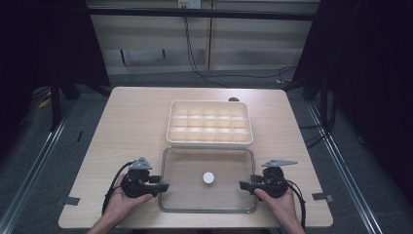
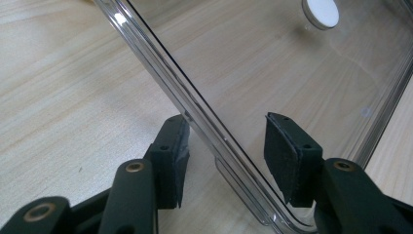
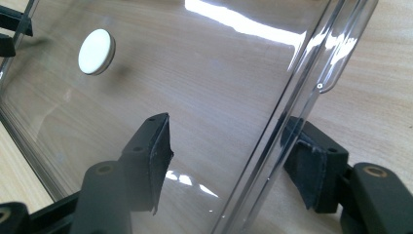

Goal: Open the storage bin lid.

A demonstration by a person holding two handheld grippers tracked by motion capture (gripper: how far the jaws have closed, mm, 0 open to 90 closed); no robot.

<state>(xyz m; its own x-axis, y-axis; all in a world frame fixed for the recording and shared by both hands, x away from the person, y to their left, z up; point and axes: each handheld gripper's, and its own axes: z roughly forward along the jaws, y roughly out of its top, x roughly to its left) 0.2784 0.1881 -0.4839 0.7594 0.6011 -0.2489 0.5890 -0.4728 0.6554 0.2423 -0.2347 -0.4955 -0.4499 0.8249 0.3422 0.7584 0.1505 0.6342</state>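
Jaws of both grippers stood apart, each pair straddling an edge of the clear lid point(image 1: 195, 192) without closing on it: the left gripper point(image 1: 163, 187) at the lid's left rim, the right gripper point(image 1: 242, 185) at its right rim. The lid lay flat on the wooden table point(image 1: 131, 122), near side, with a white round knob point(image 1: 208, 177) at its centre. Just beyond its far edge sat the cream compartment tray point(image 1: 210, 123), touching or nearly touching the lid.

A clear lid point(image 1: 180, 195) lies on the table point(image 1: 126, 117) just before the compartment tray point(image 1: 210, 123), a disc point(image 1: 209, 177) at its centre.
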